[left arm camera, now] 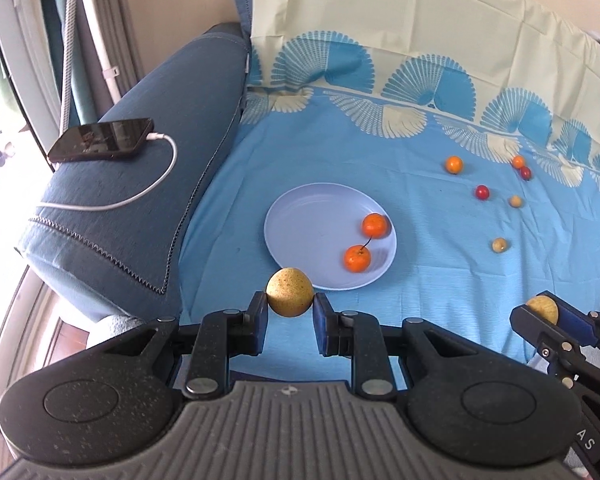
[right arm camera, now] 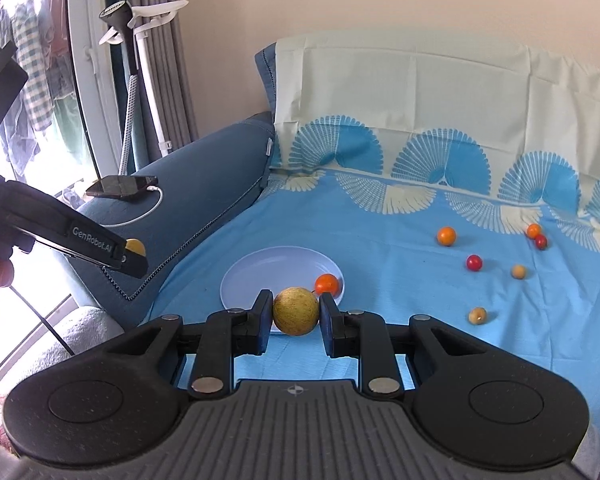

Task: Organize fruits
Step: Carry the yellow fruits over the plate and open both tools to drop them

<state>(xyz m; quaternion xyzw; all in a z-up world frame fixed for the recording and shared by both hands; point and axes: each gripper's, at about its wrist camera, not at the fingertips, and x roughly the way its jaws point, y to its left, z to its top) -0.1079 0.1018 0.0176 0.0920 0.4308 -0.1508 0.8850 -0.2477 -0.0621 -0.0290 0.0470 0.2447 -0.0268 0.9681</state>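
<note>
A pale blue plate (left arm camera: 300, 216) lies on the blue sheet with two orange fruits (left arm camera: 375, 225) (left arm camera: 356, 258) on its right side. My left gripper (left arm camera: 289, 300) is shut on a yellow speckled fruit (left arm camera: 289, 291) just in front of the plate's near rim. My right gripper (right arm camera: 295, 308) is shut on another yellow fruit (right arm camera: 295, 310) near the plate (right arm camera: 260, 276); it also shows in the left wrist view (left arm camera: 542, 309) at the right. Loose on the sheet to the right lie an orange fruit (left arm camera: 454, 164), red fruits (left arm camera: 482, 192) and small yellow ones (left arm camera: 499, 245).
A blue sofa arm (left arm camera: 148, 208) on the left bears a black phone (left arm camera: 100, 141) with a white charging cable (left arm camera: 156, 188). A cream and blue cloth (left arm camera: 420, 32) covers the backrest. A window and a standing steamer (right arm camera: 132, 80) are at far left.
</note>
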